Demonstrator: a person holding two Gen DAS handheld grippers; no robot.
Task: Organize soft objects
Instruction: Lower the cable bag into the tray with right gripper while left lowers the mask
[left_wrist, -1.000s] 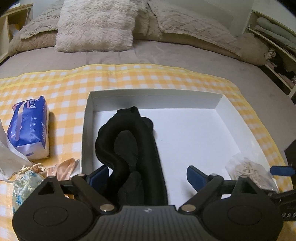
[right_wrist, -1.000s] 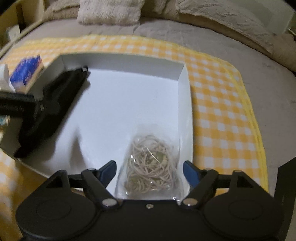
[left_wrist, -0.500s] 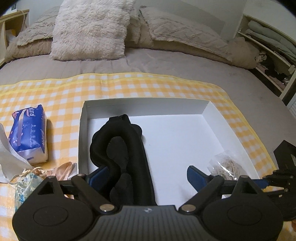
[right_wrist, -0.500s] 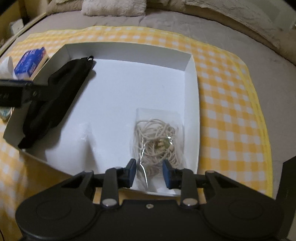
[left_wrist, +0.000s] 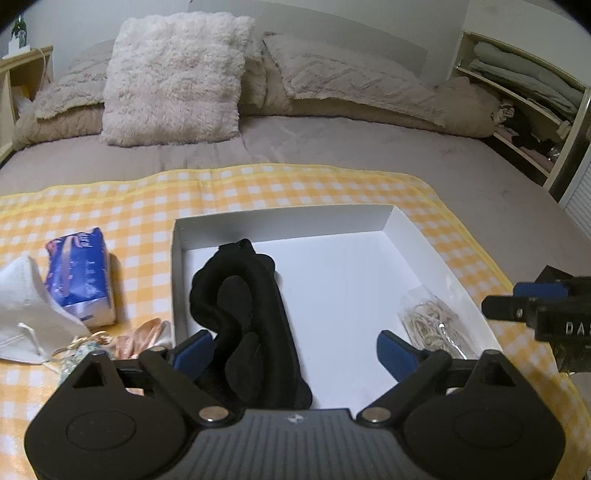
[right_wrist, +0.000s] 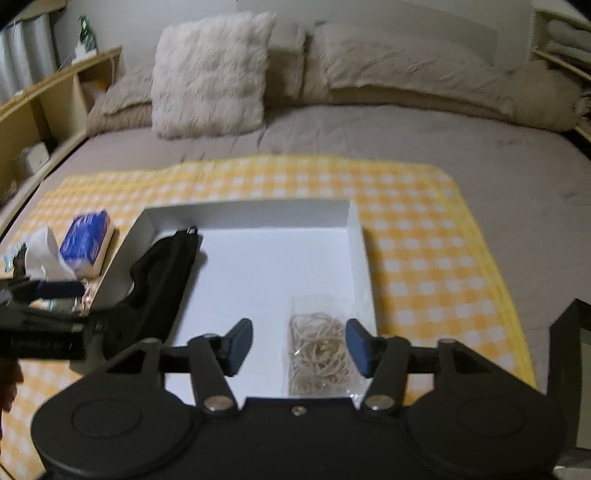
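Note:
A white box (left_wrist: 280, 218) (right_wrist: 243, 210) lies on a yellow checked cloth. Inside it a black eye mask (left_wrist: 247, 317) (right_wrist: 162, 273) lies along the left wall and a clear bag of rubber bands (left_wrist: 432, 325) (right_wrist: 319, 350) lies at the near right. My left gripper (left_wrist: 295, 350) is open and empty above the box's near edge, over the eye mask. My right gripper (right_wrist: 299, 347) is open and empty, raised above the near right of the box, with the bag below it.
Left of the box lie a blue tissue pack (left_wrist: 79, 273) (right_wrist: 86, 240), a white face mask (left_wrist: 26, 314), a pink ribbon (left_wrist: 140, 336) and a small patterned pouch (left_wrist: 74, 360). Pillows (left_wrist: 173, 77) lie at the bed's head. Shelves (left_wrist: 524, 110) stand at the right.
My right gripper narrowed over the bag of rubber bands, then opened wide and pulled up and back; the bag stays in the box. My left gripper has also risen and backed away, still open.

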